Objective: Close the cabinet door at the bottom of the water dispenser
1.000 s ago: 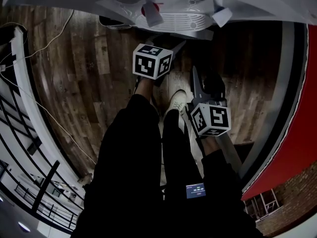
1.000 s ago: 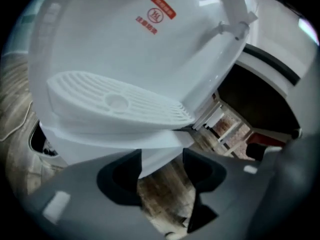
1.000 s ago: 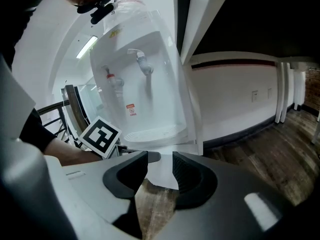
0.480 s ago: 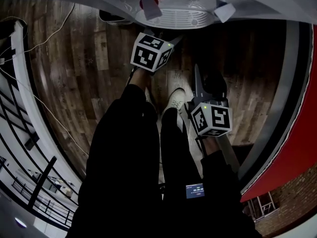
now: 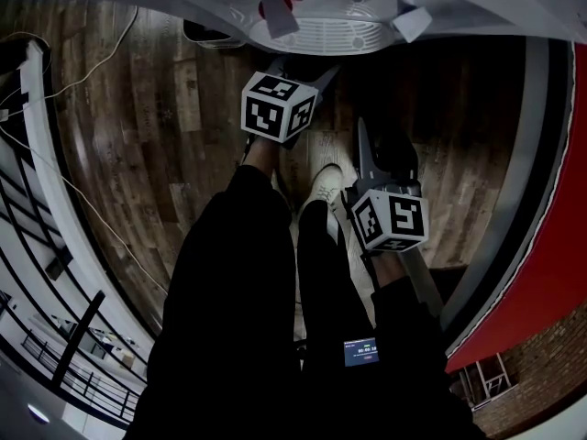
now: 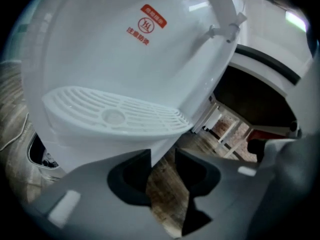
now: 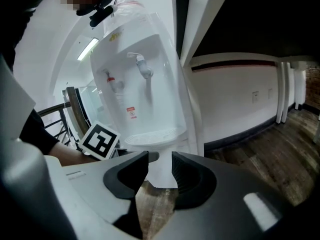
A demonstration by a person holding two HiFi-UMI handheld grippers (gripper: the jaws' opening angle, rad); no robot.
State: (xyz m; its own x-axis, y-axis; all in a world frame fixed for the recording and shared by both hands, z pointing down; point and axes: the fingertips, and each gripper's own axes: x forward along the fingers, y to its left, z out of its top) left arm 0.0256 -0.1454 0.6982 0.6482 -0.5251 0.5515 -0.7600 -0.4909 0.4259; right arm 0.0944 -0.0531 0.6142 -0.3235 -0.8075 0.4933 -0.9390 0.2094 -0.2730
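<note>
Looking steeply down, the head view recorded a dark wood-plank floor (image 5: 138, 145), across which a white cable (image 5: 87, 71) was trailed. A black railing (image 5: 64, 264) was seen at the left, and a red wall (image 5: 555, 236) above brickwork (image 5: 541, 374) at the right. The water dispenser (image 5: 321, 7) was placed at the top of that view, with its ribbed drip tray (image 5: 321, 35) projecting over the floor. The left gripper (image 6: 162, 159) was held just below the tray. Its jaws were closing, and only floorboards and the dispenser's lower edge were seen in the gap, so nothing was pinched. The right gripper (image 7: 160, 159) was held farther back. Its fingers were parted by a narrow gap and were empty, and the dispenser's white lower cabinet (image 7: 162, 176) was framed beyond them. The cabinet door itself could not be told apart from the white casing. A white wall (image 7: 235, 94) with a dark skirting (image 7: 250, 129) was shown behind the dispenser.
</note>
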